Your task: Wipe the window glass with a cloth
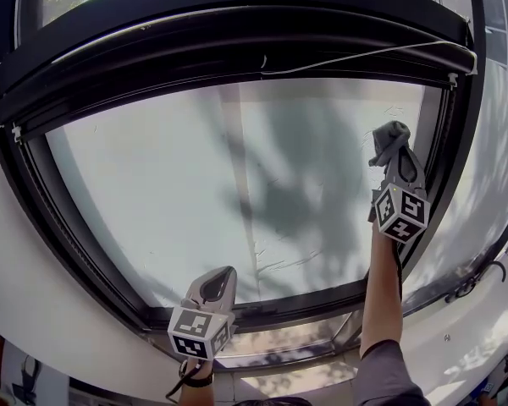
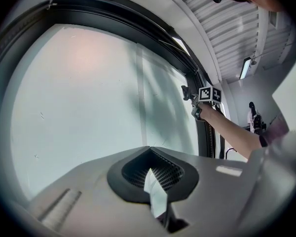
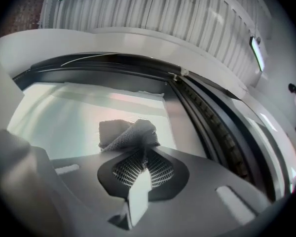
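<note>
The window glass [image 1: 237,184] is a wide pale pane inside a black frame [image 1: 76,218]. My right gripper [image 1: 393,145] is raised at the pane's right side and is shut on a grey cloth [image 1: 388,139], which bunches out of its tip against the glass. In the right gripper view the cloth [image 3: 127,134] sits crumpled just past the jaws, in front of the glass [image 3: 74,117]. My left gripper [image 1: 217,284] hangs low by the bottom frame, shut with nothing in it. The left gripper view shows the glass [image 2: 89,98] and the right gripper [image 2: 190,95] far off.
A black roller blind [image 1: 237,32] is rolled up above the pane, with a thin cord across it. A white sill [image 1: 262,345] runs below the frame. A black window handle [image 1: 474,279] sticks out at the lower right. White wall [image 1: 34,311] curves at the left.
</note>
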Demonstrator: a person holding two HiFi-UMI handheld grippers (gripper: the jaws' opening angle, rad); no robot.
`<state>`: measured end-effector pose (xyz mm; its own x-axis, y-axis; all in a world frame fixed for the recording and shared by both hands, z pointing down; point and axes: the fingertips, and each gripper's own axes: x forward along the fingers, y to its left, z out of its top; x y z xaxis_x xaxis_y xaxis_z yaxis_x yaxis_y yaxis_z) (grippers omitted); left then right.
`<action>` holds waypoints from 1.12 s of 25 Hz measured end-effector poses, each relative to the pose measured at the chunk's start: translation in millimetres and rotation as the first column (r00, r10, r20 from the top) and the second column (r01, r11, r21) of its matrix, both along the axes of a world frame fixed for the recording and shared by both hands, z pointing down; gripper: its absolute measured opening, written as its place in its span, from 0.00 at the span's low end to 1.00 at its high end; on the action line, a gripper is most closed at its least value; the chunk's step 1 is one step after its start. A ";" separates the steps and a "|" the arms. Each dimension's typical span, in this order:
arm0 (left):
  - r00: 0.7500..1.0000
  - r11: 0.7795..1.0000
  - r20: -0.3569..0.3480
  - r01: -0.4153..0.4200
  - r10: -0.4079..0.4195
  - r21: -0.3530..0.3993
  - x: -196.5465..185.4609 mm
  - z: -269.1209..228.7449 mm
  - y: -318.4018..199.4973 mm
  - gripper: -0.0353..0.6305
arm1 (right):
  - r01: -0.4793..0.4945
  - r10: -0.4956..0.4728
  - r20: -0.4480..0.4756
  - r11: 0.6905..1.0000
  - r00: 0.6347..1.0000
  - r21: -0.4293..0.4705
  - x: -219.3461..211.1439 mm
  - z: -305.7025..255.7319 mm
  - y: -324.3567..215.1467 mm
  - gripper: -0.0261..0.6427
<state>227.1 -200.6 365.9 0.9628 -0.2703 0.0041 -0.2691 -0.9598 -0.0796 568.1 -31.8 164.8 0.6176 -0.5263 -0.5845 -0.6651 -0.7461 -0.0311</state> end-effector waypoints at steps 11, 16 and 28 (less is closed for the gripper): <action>0.995 0.995 0.027 -0.097 0.097 0.024 -20.1 -3.9 -14.8 0.06 | -0.045 0.044 -0.024 0.998 0.999 -0.034 -6.4 20.1 -4.7 0.06; 0.999 0.999 0.003 -0.052 0.052 -0.007 -55.2 -4.7 -42.1 0.06 | 0.078 -0.092 -0.130 0.991 0.987 -0.107 -89.5 24.0 -61.8 0.06; 0.982 0.984 -0.089 0.159 -0.166 -0.078 -172.4 0.3 -79.4 0.06 | 0.544 -0.578 -0.311 0.816 0.755 -0.196 -404.6 31.8 -274.2 0.06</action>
<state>54.7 -280.0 366.2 0.9030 -0.4254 -0.0606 -0.4250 -0.9050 0.0196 163.4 -306.1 196.6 -0.0345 -0.7737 -0.6327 -0.9191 -0.2241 0.3241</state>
